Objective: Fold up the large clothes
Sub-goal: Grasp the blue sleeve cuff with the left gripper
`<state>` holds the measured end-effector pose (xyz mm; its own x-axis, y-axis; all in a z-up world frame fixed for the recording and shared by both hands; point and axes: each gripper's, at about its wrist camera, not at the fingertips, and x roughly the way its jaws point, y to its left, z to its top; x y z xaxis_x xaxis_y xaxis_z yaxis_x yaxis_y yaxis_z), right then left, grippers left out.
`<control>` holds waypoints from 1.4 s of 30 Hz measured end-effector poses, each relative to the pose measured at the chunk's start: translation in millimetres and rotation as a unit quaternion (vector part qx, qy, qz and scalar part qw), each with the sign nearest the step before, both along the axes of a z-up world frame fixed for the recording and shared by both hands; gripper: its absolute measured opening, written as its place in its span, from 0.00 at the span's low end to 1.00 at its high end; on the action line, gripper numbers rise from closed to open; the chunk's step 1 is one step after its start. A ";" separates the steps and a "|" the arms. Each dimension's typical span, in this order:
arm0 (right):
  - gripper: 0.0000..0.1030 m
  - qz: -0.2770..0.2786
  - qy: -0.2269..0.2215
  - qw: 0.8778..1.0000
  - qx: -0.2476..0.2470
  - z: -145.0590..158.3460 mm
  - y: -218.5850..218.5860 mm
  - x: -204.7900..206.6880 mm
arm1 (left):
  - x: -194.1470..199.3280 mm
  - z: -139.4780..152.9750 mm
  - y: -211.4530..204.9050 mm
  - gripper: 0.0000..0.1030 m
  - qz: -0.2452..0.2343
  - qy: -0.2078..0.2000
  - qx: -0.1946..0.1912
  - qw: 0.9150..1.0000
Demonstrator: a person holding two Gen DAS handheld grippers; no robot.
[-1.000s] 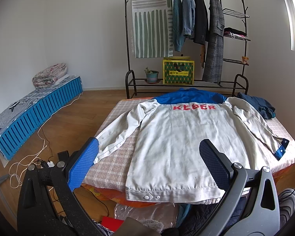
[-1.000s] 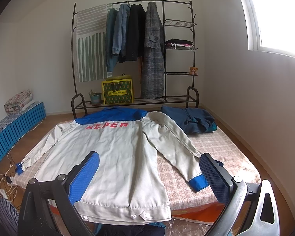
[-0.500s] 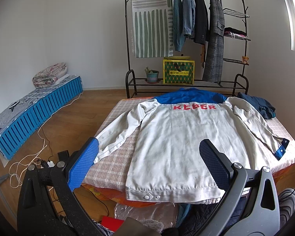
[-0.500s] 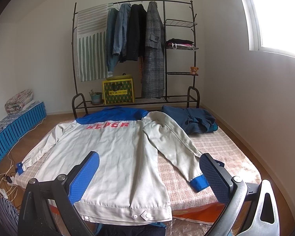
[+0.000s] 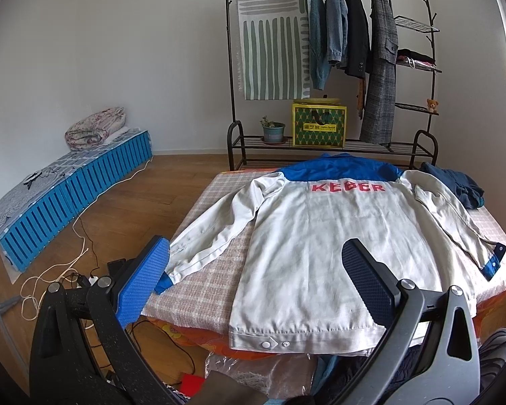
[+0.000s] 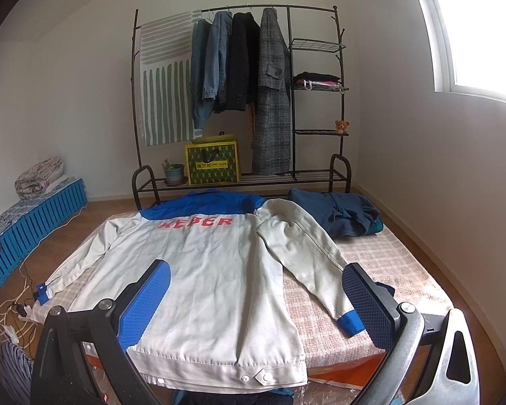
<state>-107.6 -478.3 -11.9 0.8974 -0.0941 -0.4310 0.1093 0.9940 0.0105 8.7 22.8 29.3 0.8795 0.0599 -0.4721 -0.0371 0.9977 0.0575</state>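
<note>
A white jacket point(image 5: 324, 246) point(image 6: 212, 276) with a blue yoke and red lettering lies back-up and spread flat on the checked bed point(image 5: 202, 283) point(image 6: 381, 263). Both sleeves angle outward, with blue cuffs near the bed's side edges. Its snap-buttoned hem hangs at the near edge. My left gripper point(image 5: 253, 283) hovers open above the hem's left half, holding nothing. My right gripper point(image 6: 253, 300) hovers open above the hem's right half and the right cuff point(image 6: 350, 324), holding nothing.
A folded dark blue garment point(image 6: 344, 212) lies at the bed's far right corner. A black clothes rack point(image 5: 330, 67) with hung coats, a yellow box and a plant stands behind the bed. A blue slatted platform point(image 5: 67, 195) and cables point(image 5: 57, 270) are on the left floor.
The right wrist view has shifted slightly; the jacket sits a little further right in it. The left gripper and the jacket have not moved.
</note>
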 end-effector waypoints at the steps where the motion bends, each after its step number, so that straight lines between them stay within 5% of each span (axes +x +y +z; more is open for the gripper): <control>1: 1.00 0.004 -0.003 1.000 0.000 2.3 2.7 1.0 | 5.4 -4.7 6.2 1.00 0.007 -0.001 0.004 1.000; 9: 1.00 0.039 -0.015 0.999 -0.003 14.3 26.7 16.6 | 45.2 9.4 47.5 1.00 0.022 -0.007 0.016 1.000; 14: 1.00 0.064 -0.020 0.998 0.013 18.8 41.9 26.3 | 93.1 6.7 94.6 1.00 0.018 0.029 -0.042 0.999; 18: 1.00 0.081 -0.019 0.996 0.028 19.1 53.3 34.8 | 130.8 -12.9 143.8 0.97 0.031 0.041 -0.099 0.994; 24: 1.00 0.087 0.002 0.995 0.052 17.1 68.3 55.9 | 193.9 -71.3 207.8 0.92 0.055 0.101 -0.109 0.987; 32: 1.00 0.112 0.036 0.992 0.052 -10.0 85.2 109.2 | 238.1 -187.4 290.1 0.85 0.113 0.214 -0.219 0.945; 35: 1.00 0.117 0.050 0.990 0.060 -28.0 92.1 136.8 | 243.5 -224.9 313.7 0.85 0.143 0.243 -0.270 0.921; 42: 1.00 0.134 0.072 0.986 0.074 -63.5 102.7 171.4 | 254.3 -300.4 340.3 0.83 0.187 0.318 -0.318 0.873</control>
